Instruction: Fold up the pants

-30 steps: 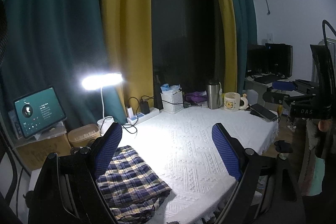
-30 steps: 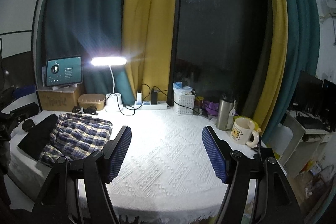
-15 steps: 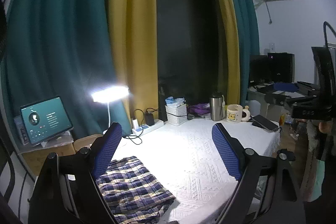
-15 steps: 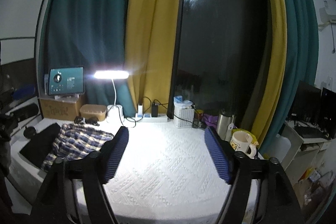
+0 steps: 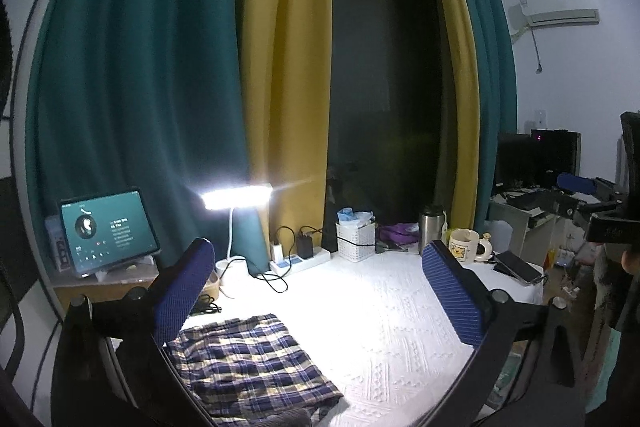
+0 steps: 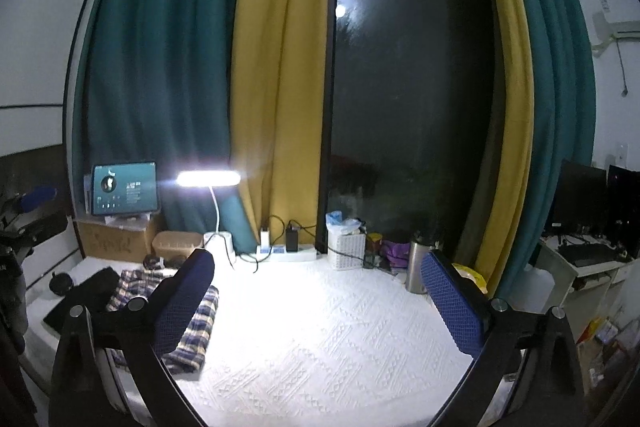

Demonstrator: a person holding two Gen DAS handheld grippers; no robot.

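Two grippers, both w/ jaws spread wide and nothing between them; both sets have just been opening. Left gripper (image 5: 320, 291) fills the lower part of the left wrist view, its blue pads over the white textured cloth (image 5: 392, 315) on the desk. Right gripper (image 6: 316, 303) does likewise in the right wrist view, pads clear of everything.

Pants (image 5: 248, 359): plaid, navy/cream, folded into a flat rectangular stack. In the left wrist view they lie lower left of centre on the cloth, partly behind the left pad, touching neither pad. In the right wrist view the pants (image 6: 200, 323) sit at lower left, partly hidden by the left-hand pad, w/ a dark cloth item (image 6: 92, 287) just beside them further left.

Back of the desk, left to right in the left wrist view: tablet (image 5: 106, 231) w/ lit screen at mid left, propped on a cardboard box; lit lamp (image 5: 236, 195) near centre, very bright; power strip (image 5: 300, 261) w/ chargers plugged in; white basket (image 5: 356, 243); steel flask (image 5: 432, 235); mug (image 5: 464, 247) w/ a bear print; phone (image 5: 518, 267) at the right edge of the desk.

Behind: teal and yellow curtains (image 5: 280, 67) frame a dark window. The other gripper shows at mid right of the left wrist view, beside a side desk w/ monitors.
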